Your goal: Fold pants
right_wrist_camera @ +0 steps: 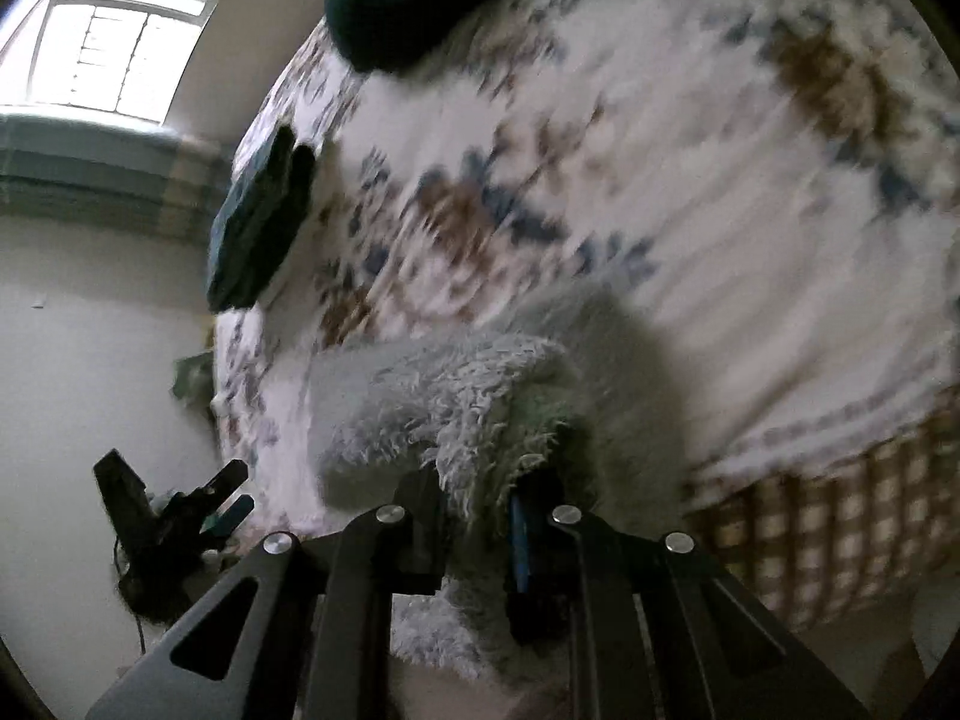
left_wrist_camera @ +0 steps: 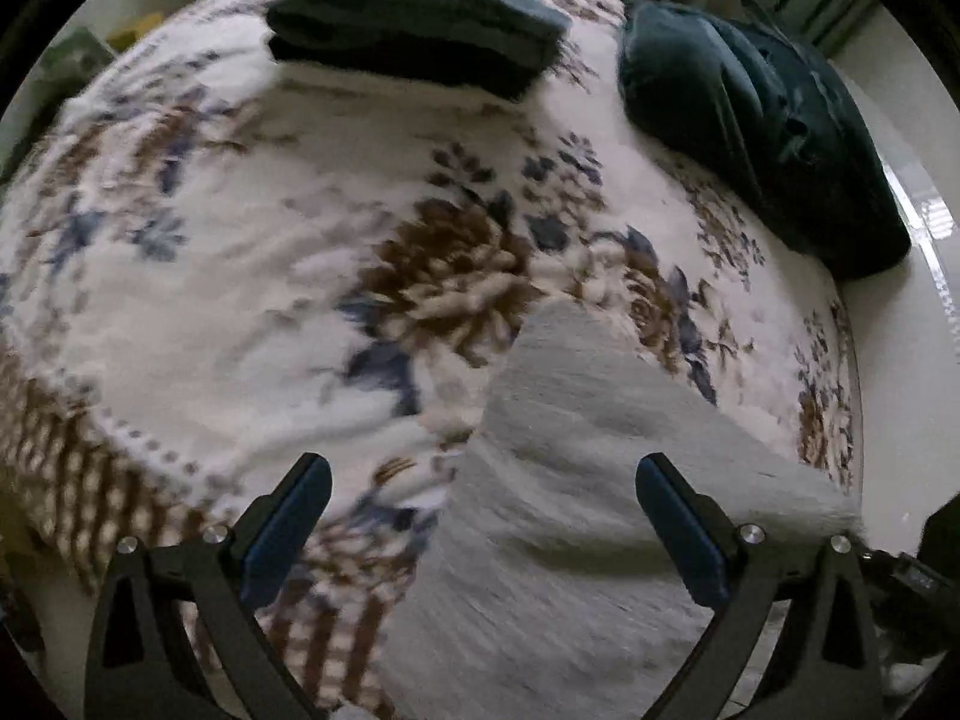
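1. Fuzzy grey pants (left_wrist_camera: pixel 558 516) right under the lens, lying on floral bed (left_wrist_camera: pixel 210 300), near its edge.
2. Dark folded clothes (left_wrist_camera: pixel 414 18) at far side.
3. Right gripper (right_wrist_camera: pixel 480 516) fingers clenched on pants' fleecy edge.
4. Left gripper (left_wrist_camera: pixel 483 480) fingers spread wide, nothing gripped.

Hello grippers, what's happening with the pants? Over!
Left gripper open, empty. Right gripper shut on fuzzy grey pants. Dark folded clothes far off, not blocking.
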### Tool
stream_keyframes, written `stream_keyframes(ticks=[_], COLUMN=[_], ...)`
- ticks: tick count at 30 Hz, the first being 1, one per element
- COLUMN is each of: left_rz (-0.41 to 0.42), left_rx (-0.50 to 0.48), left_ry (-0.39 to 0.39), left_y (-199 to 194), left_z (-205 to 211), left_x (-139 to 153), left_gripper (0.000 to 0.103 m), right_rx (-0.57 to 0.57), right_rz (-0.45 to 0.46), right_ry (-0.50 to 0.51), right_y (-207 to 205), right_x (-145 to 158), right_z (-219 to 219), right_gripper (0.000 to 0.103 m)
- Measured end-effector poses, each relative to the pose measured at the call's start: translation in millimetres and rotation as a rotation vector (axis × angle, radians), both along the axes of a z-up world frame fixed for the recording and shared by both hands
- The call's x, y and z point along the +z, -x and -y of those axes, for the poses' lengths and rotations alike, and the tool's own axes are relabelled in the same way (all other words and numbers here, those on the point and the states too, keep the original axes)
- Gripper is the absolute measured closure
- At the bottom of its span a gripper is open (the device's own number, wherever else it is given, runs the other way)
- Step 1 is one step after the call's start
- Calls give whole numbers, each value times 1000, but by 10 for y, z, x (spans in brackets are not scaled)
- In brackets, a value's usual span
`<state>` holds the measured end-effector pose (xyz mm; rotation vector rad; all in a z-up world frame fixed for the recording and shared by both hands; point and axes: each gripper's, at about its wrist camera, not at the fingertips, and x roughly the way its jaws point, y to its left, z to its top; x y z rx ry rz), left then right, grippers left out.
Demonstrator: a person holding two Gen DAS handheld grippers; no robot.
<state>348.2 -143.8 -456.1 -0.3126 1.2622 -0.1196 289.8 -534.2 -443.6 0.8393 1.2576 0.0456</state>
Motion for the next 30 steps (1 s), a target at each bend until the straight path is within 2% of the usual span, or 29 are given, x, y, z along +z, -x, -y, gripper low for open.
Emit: stream_keyframes(ticks=[3,5,6,8,9,10,11,12,14,16,17,18,19,22,23,24,25,28,30], left_rz=[-51,-74,-89,-112,-122,-131,-138,-142,-147,-155,-158,-161,-167,-188,-191,-187,-177,-156,-148], left_rx=[-37,-57,-87,-127,-142,-156,-165,-171,-178,-177,-179,-181,-181,-190,-200,-207,-219,-229,-221], left_ry=[62,89,100,76,66,61,56,52,47,46,40,32,28,39,44,39,28,28,40], left_y=[-229,-333,-420,-507,-532,-548,-553,-553,-548,-543,-544,-550,-558,-574,-574,-571,-570,-582,-613], left_z=[207,327,429,551,589,628,652,673,689,683,679,679,676,697,722,744,765,780,768], left_x=[-231,-340,-431,-540,-577,-617,-645,-663,-688,-722,-744,-764,-793,-859,-860,-843,-804,-727,-705], left_gripper=[0,0,0,0,0,0,0,0,0,0,0,0,0,0,0,0,0,0,0], right_rx=[-27,5,24,30,8,-13,-34,-58,-65,-53,-57,-53,-25,25,45,60,50,20,-6], right_rz=[-16,-100,-161,-250,-263,-248,-236,-225,-232,-272,-279,-284,-323,-447,-470,-483,-486,-387,-291], right_ry=[84,48,12,45,60,27,-14,-65,-126,-203,-227,-215,-160,-27,-1,-9,-45,-150,-173], right_y=[35,14,8,39,91,146,199,269,380,493,542,616,683,850,865,861,841,684,561], right_x=[47,-164,-317,-479,-501,-492,-482,-492,-552,-737,-794,-840,-914,-1163,-1205,-1228,-1204,-920,-689], right_z=[321,436,472,524,569,607,631,641,574,441,379,318,238,167,162,166,205,365,501], right_gripper=[87,82,74,65,61,54,39,32,32,33,46,70,70,70,64,57,56,51,33])
